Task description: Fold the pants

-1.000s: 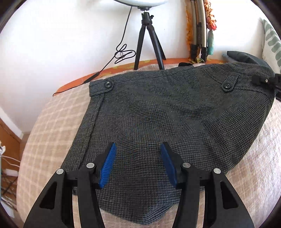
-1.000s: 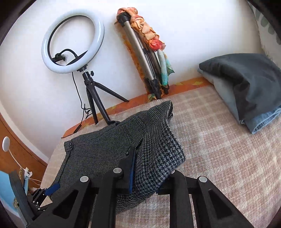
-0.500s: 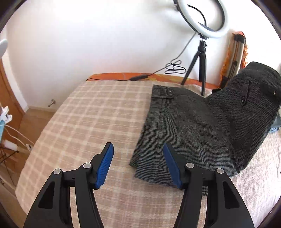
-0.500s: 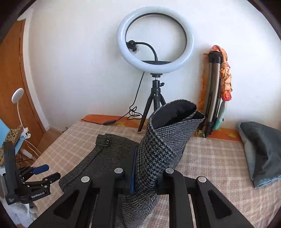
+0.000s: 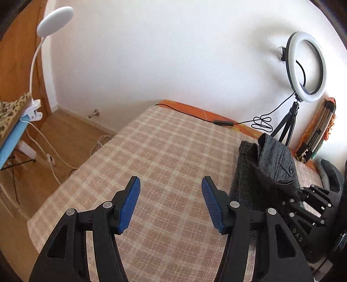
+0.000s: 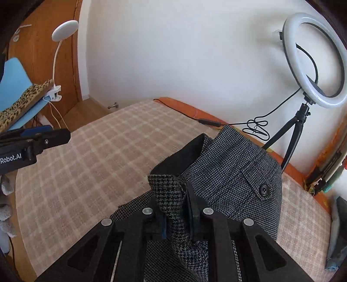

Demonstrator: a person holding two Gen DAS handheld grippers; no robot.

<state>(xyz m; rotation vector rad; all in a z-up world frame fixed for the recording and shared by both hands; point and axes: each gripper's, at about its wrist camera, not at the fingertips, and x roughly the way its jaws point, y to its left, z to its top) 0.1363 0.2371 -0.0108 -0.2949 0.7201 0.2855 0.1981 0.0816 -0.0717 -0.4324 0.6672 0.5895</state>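
The dark grey houndstooth pants lie on the checked bed, with one end lifted. My right gripper is shut on a bunched fold of the pants and holds it up above the bedspread. In the left wrist view the pants hang at the right edge, held by the right gripper's black body. My left gripper is open and empty over bare bedspread, well left of the pants. It also shows at the left edge of the right wrist view.
The beige checked bedspread covers the bed. A ring light on a tripod and a folded tripod stand at the wall. A cable lies behind. A clip lamp and wooden floor are left. Folded clothes lie right.
My right gripper has carried the held end of the pants leftward, folding it over. My left gripper has swung left, off the pants, and now faces bare bedspread.
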